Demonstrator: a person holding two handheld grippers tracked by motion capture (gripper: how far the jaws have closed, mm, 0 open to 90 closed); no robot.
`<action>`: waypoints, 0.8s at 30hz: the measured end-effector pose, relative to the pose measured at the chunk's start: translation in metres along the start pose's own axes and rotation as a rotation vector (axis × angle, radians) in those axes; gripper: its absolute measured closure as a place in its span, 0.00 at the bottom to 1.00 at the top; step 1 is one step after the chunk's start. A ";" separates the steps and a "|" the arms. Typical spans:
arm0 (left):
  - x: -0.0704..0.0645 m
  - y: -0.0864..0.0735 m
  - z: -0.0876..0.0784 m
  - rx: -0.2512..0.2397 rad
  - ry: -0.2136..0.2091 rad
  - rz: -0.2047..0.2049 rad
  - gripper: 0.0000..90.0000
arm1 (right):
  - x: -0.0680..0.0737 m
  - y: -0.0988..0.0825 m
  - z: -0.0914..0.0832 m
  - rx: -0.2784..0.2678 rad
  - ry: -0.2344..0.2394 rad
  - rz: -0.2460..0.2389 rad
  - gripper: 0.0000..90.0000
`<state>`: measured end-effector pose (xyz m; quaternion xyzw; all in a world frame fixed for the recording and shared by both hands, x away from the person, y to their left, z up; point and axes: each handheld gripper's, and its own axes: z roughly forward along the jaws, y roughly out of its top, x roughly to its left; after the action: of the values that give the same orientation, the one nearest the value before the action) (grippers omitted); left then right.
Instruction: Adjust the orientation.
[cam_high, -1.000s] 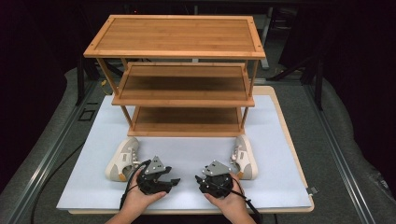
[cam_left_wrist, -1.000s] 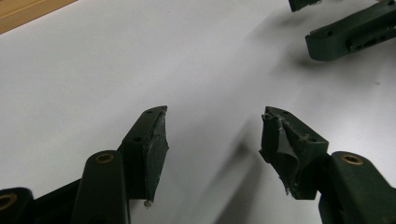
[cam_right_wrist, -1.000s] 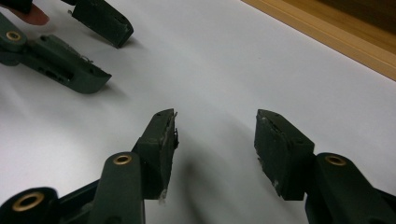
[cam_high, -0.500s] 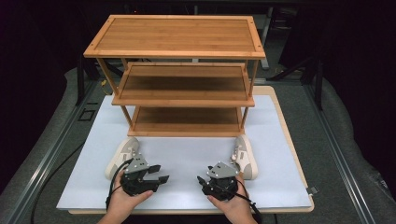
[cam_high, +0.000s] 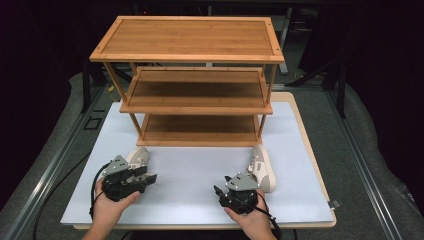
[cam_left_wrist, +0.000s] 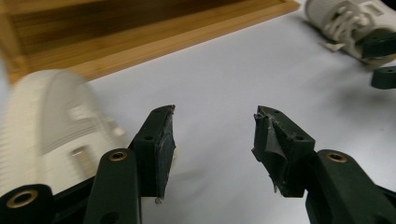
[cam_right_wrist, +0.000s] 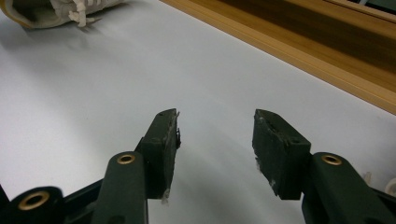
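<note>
Bamboo-coloured wood makes up the three-tier shoe rack (cam_high: 186, 75) that stands at the far half of the white mat (cam_high: 195, 175) on the desk (cam_high: 320, 165) in the high view. Two pale sneakers lie on the mat in front of the rack's lowest shelf: the left shoe (cam_high: 137, 157) just beyond the left tool (cam_high: 148, 178), and the right shoe (cam_high: 262, 167) just beside the right tool (cam_high: 218, 191), on its outer side. Each tool is held in a hand near the mat's front edge; the left hand (cam_high: 111, 202) and the right hand (cam_high: 250, 212) come in from the bottom, well apart from each other. Seen from the left gripper view, the left tool (cam_left_wrist: 215, 135) has its jaws apart with bare white mat (cam_left_wrist: 224, 84) between them; they have just been closing a little, with nothing between the pads. The left shoe (cam_left_wrist: 46, 126), blurred, sits right beside the left-hand jaw and outside the gap, the rack's bottom board (cam_left_wrist: 140, 32) runs across the top, and the right shoe (cam_left_wrist: 345, 23) shows far off in the upper right corner, partly behind the dark jaws of the other tool (cam_left_wrist: 380, 58). From the right gripper view, the right tool (cam_right_wrist: 215, 135) also stands with jaws apart over bare mat (cam_right_wrist: 116, 74), having just closed slightly on nothing; a shoe (cam_right_wrist: 60, 11) with loose laces lies at the upper left, well clear of the jaws, and the rack's lowest board (cam_right_wrist: 317, 42) crosses the upper right.
</note>
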<state>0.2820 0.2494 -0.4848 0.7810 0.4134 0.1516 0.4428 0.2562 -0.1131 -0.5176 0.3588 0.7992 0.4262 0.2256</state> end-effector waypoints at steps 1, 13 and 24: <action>0.004 -0.001 -0.003 0.005 0.002 -0.009 0.53 | 0.000 0.000 0.001 0.005 -0.004 0.003 0.55; 0.031 -0.012 -0.029 0.005 0.064 -0.068 0.51 | -0.003 -0.002 0.001 0.001 -0.008 0.016 0.55; 0.037 -0.019 -0.028 0.039 0.088 -0.060 0.51 | -0.007 -0.003 0.003 0.008 -0.006 0.040 0.55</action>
<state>0.2779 0.2989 -0.4890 0.7693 0.4588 0.1642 0.4132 0.2613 -0.1179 -0.5219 0.3767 0.7929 0.4265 0.2179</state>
